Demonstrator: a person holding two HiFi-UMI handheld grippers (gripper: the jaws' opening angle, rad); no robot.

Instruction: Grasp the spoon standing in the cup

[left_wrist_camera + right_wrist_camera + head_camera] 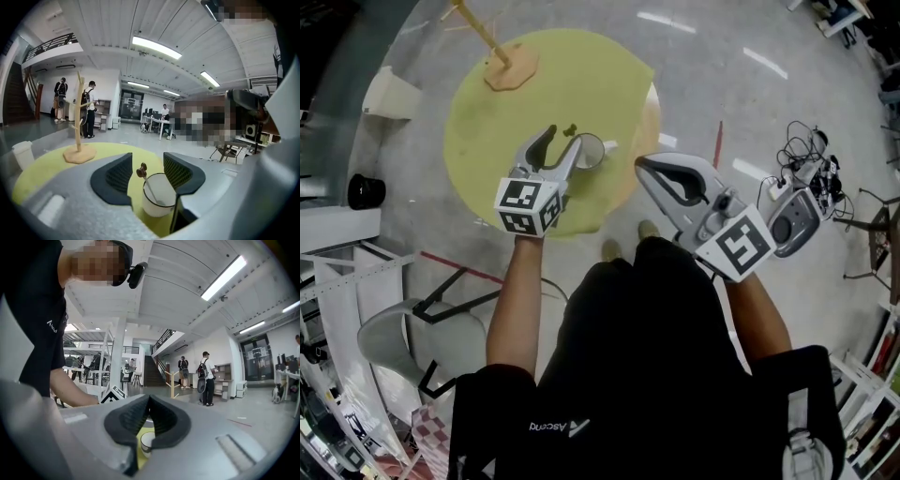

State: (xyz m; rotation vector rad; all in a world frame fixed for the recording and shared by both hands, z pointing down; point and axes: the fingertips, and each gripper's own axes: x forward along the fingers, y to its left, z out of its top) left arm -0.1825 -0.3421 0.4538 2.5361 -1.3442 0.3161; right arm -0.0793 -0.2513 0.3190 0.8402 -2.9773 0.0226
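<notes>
A white cup (591, 150) stands on the round yellow-green table (487, 141), near its front edge. A thin spoon with a dark knobbed top (570, 129) stands in it. My left gripper (564, 135) is open, one jaw on each side of the spoon's top. In the left gripper view the spoon top (141, 170) rises from the cup (157, 199) between the two pads of the left gripper (146, 172), with a gap on each side. My right gripper (643, 162) hangs shut to the right of the cup, off the table's edge. The right gripper (149, 401) holds nothing, and the cup (147, 440) shows below it.
A wooden branched stand (508, 64) sits at the table's far side. A white container (389, 94) and a black round object (366, 190) lie on the floor at left. A grey chair (412, 342) is near left; cables and a device (806, 178) are at right. People (87, 108) stand far off.
</notes>
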